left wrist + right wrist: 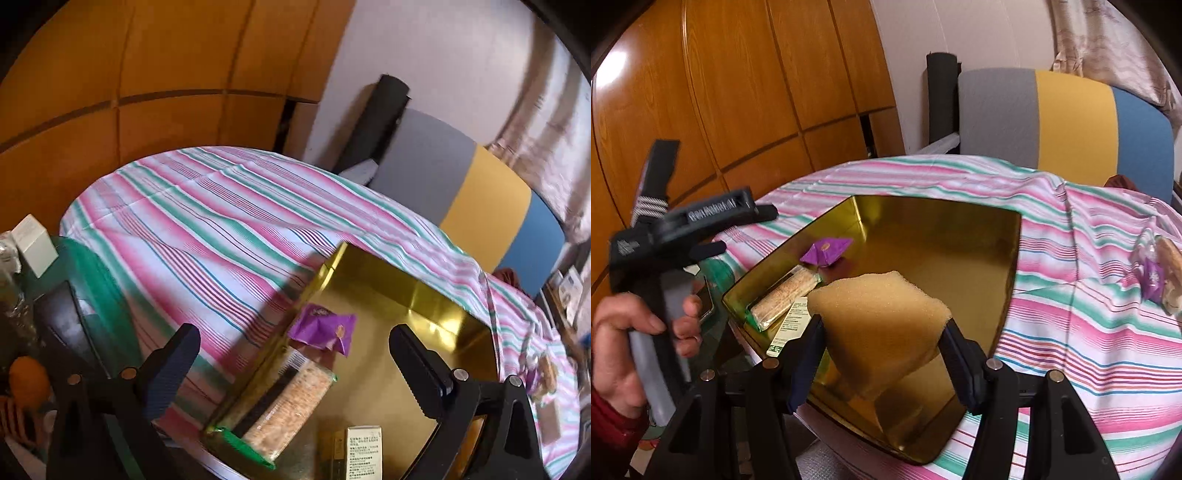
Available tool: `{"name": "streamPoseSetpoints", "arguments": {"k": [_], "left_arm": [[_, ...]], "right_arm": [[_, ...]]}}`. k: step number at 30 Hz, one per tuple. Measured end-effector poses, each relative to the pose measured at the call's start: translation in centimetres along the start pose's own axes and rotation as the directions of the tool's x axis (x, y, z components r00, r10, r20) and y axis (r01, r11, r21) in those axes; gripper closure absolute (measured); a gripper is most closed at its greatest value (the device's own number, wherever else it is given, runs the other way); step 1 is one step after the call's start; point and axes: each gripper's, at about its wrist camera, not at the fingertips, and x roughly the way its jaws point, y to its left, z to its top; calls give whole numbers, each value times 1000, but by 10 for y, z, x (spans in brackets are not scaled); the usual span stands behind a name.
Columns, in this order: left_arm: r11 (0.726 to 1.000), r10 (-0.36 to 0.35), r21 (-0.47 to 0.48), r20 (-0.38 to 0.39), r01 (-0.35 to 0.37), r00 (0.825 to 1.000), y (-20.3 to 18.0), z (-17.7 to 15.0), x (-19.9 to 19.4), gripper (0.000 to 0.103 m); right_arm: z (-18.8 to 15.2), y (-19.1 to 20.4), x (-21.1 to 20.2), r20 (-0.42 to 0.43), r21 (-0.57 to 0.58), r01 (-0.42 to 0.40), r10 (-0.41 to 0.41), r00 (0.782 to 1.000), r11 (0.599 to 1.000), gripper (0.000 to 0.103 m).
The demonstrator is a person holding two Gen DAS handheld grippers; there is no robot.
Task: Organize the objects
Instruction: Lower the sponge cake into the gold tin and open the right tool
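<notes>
Striped tablecloth [1071, 295] carries a gold tin [960, 236]. Right gripper [882, 332] clamps a yellow sponge [879, 317] over it; left gripper [295, 354] gapes empty above the purple packet [321, 328].

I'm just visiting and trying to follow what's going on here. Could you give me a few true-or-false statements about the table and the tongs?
1. The right tongs grip a yellow sponge. True.
2. The left tongs hold the purple packet. False: they are open and empty; the packet lies in the gold tray.
3. The gold tray is empty. False: it holds the purple packet, a cracker pack and a small box.
4. The tablecloth is striped. True.
</notes>
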Motion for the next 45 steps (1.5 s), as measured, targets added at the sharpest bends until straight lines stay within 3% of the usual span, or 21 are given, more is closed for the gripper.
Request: {"name": "streamPoseSetpoints", "arguments": {"k": [4, 9, 14, 21, 25, 30, 33, 36, 39, 42, 45], "left_arm": [[999, 31, -19, 39, -30, 999, 4, 6, -11, 0], [1000, 16, -20, 57, -15, 998, 0, 9, -22, 0], [1000, 1, -19, 57, 0, 998, -3, 8, -26, 0], [1000, 3, -19, 60, -1, 998, -6, 6, -28, 0], [1000, 4, -15, 59, -3, 998, -8, 6, -30, 0], [1000, 9, -17, 55, -8, 998, -9, 5, -29, 0], [1000, 6, -16, 46, -6, 999, -9, 4, -28, 0], [1000, 5, -14, 52, -4, 999, -11, 4, -29, 0], [1000, 7, -13, 62, -6, 998, -11, 5, -32, 0], [1000, 5, -25, 66, -4, 998, -8, 7, -34, 0], [999, 4, -33, 64, -2, 998, -7, 7, -34, 0]], "right_arm": [[1, 12, 7, -25, -29, 10, -11, 1000, 1000, 40], [6, 21, 25, -64, -43, 34, -37, 997, 999, 39], [4, 23, 34, -119, 4, -35, 35, 992, 999, 34], [-3, 10, 32, -149, 67, -14, 24, 989, 998, 32], [-2, 11, 35, -156, 54, 19, -11, 988, 998, 32], [4, 11, 27, -115, 71, -22, 30, 993, 997, 30], [5, 11, 29, -119, 44, 39, -33, 992, 998, 30], [5, 7, 29, -111, 77, 7, 2, 994, 997, 25], [8, 15, 26, -102, -10, 110, -110, 989, 994, 24], [14, 6, 20, -83, 72, 22, -16, 996, 997, 24], [16, 22, 27, -96, -118, 222, -234, 968, 968, 24]]}}
